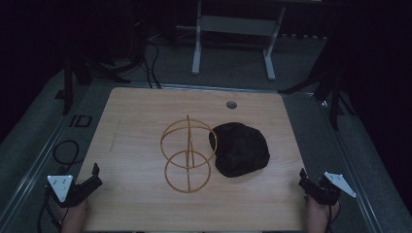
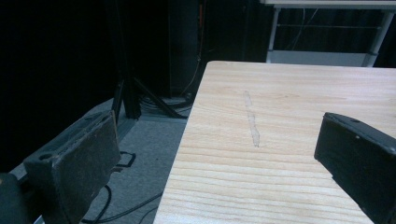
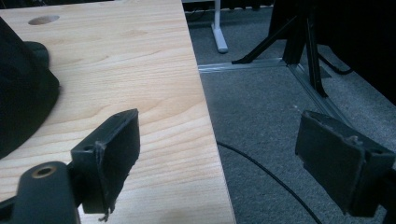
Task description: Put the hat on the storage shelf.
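Item 1, wire stand (image 1: 188, 155): gold-coloured frame of two rings joined by uprights, near the middle of the wooden surface (image 1: 141, 121). The lower ring rests on the wood; the upper one sits tilted behind it. Untouched.

Item 2, black cloth (image 1: 240, 148): a dark, rumpled heap just right of the stand, its left edge touching or overlapping the upper ring; which of the two, you cannot tell from the high view. Its near edge also shows at the left of the right gripper view (image 3: 21, 93).

Item 3, your left gripper (image 1: 92, 182): at the near left corner of the surface, well apart from both items. Its jaws stand wide open with nothing between them; one hangs over the floor, the other over the wood.

Item 4, your right gripper (image 1: 303, 182): at the near right edge, likewise well apart from the cloth. Its jaws are spread wide and hold nothing; the surface edge runs between them.

Step in hand, as judged: the start, with neither item yet approached. The work looks to be cloth and stand together, likely draping the one over the other.

Next move calls for: bringing your right gripper inward to the cloth's near edge and pinching a fold; keep your left free to steady the light frame, which could tip or slide.
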`<move>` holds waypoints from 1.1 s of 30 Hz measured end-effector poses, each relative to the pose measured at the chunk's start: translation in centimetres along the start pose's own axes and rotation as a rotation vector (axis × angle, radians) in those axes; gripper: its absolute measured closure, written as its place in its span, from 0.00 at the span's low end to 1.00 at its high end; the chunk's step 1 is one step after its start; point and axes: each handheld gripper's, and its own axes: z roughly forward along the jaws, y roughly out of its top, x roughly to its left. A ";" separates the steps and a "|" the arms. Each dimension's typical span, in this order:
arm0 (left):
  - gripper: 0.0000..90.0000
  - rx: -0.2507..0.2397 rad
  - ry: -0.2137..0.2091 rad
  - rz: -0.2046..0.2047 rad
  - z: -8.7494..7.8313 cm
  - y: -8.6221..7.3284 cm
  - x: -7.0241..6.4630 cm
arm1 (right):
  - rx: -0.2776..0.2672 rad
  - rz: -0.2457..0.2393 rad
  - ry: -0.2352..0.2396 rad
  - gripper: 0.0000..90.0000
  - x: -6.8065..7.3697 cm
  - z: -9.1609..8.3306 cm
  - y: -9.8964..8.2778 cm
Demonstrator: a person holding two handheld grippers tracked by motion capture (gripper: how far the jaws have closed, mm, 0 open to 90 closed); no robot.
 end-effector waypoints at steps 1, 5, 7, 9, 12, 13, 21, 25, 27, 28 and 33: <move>0.01 0.000 0.000 0.000 0.0 0.0 0.0 | 0.002 0.000 0.002 0.15 0.0 0.0 0.0; 0.01 0.004 0.004 0.002 0.0 0.0 0.0 | 0.018 0.003 0.007 0.15 0.0 0.1 0.1; 0.01 0.005 0.004 0.003 0.0 0.0 0.0 | 0.036 0.003 0.026 0.15 0.0 0.4 0.2; 0.01 0.005 -0.002 0.003 0.1 0.0 0.0 | 0.060 -0.007 0.046 0.15 0.0 0.6 0.2; 0.01 0.007 -0.002 0.005 0.1 0.0 0.0 | 0.068 -0.018 0.076 0.14 0.1 0.7 0.4; 0.01 0.007 -0.003 0.006 0.1 0.0 0.0 | 0.069 -0.012 0.100 0.14 0.2 0.7 0.5; 0.01 0.004 -0.020 0.003 0.1 0.0 0.1 | 0.049 -0.017 0.221 0.15 1.9 -0.4 3.6; 0.01 0.004 -0.014 0.014 0.0 0.0 -0.1 | 0.061 -0.020 0.292 0.15 3.1 -0.8 5.2; 0.01 0.004 -0.013 0.012 0.0 0.0 0.0 | 0.045 -0.047 0.298 0.15 3.8 -1.1 6.0; 0.01 0.003 -0.015 0.009 0.0 0.0 0.0 | 0.035 -0.055 0.310 0.14 4.1 -1.2 6.4; 0.01 0.001 -0.019 0.013 0.0 0.0 0.0 | 0.006 -0.101 0.347 0.14 5.8 -1.8 8.2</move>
